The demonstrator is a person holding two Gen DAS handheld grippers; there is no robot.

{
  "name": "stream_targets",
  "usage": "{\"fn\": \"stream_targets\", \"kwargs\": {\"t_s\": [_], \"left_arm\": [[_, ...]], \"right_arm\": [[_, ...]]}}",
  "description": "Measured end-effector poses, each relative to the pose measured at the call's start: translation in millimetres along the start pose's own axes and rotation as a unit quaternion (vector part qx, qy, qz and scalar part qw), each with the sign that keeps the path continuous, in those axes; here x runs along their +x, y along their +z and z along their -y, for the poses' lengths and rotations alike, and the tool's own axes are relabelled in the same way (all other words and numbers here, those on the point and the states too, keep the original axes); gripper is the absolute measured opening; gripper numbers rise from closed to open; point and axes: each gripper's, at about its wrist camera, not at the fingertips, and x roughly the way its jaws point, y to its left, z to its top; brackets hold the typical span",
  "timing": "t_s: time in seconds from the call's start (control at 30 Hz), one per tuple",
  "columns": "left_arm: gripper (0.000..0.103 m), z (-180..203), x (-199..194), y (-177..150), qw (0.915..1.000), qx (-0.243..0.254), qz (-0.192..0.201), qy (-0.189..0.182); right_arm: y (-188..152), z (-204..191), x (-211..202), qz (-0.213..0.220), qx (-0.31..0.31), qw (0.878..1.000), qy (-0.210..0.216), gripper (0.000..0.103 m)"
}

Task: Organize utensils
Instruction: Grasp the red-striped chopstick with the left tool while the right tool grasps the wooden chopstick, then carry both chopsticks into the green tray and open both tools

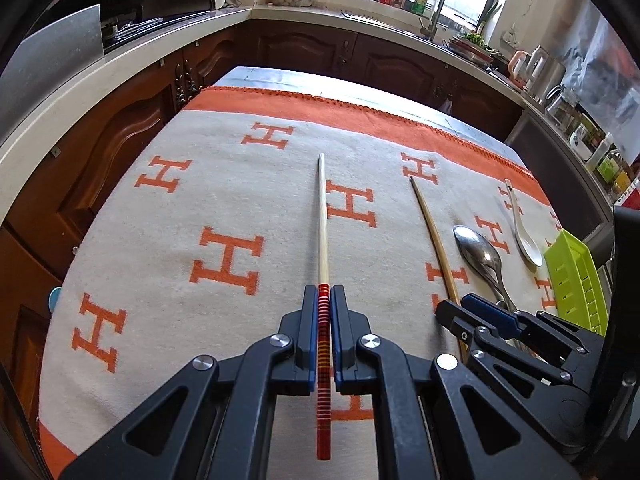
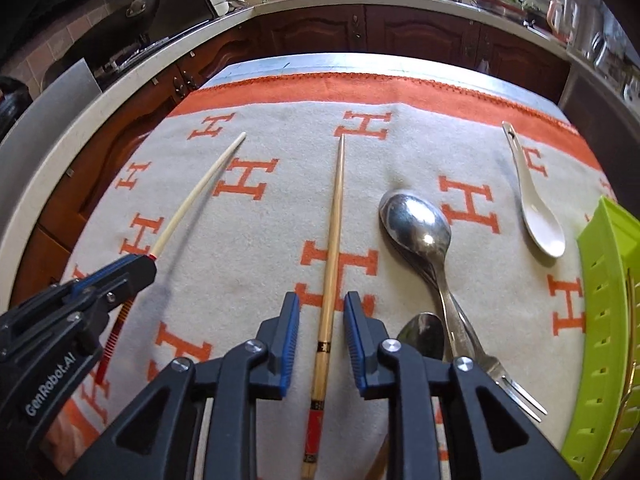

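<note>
Pale wooden chopstick with red-striped handle (image 1: 322,220) is being gripped by left tongs (image 1: 323,300); right tongs (image 2: 322,308) are standing open around brown bamboo chopstick (image 2: 334,220); lower right, only the right view is showing a steel fork (image 2: 516,388).

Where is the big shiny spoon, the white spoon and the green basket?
Big shiny spoon (image 2: 416,220): right wrist view, on its bowl.
White spoon (image 2: 545,232): right wrist view, on its bowl.
Green basket (image 2: 600,320): right wrist view, on its side wall with the slots.
</note>
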Motion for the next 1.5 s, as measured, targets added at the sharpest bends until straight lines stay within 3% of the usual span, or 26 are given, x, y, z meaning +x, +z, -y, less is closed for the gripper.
{"fn": "stream_targets", "kwargs": {"t_s": [0.07,0.13,0.33,0.6,0.83,1.03,1.27,1.5], "left_arm": [[0.004,-1,0,0,1.0000,-0.001,0.000,-0.001],[0.004,-1,0,0,1.0000,-0.002,0.002,-0.001],[0.003,0,-9,-1,0.9998,-0.002,0.015,-0.009],[0.003,15,-29,0,0.9986,0.012,0.046,-0.020],[0.003,39,-49,0,0.9966,0.035,0.067,-0.033],[0.003,89,-73,4,0.9896,0.088,0.092,-0.066],[0.003,174,-94,2,0.9724,0.165,0.112,-0.121],[0.003,244,-88,-11,0.9638,0.204,0.082,-0.151]], "right_arm": [[-2,-5,0,0.005,-0.018,1.000,-0.016,0.023],[-3,-10,0,0.009,-0.032,0.999,-0.031,0.007],[-3,-1,-5,-0.001,-0.007,1.000,0.000,0.006],[-4,13,-38,0.030,0.027,0.998,0.044,0.006],[-4,30,-65,0.055,0.052,0.996,0.057,0.006],[-11,55,-89,0.078,0.081,0.992,0.056,0.006],[-28,104,-124,0.106,0.129,0.985,0.039,0.006],[-62,174,-148,0.100,0.184,0.978,0.012,0.006]]}}
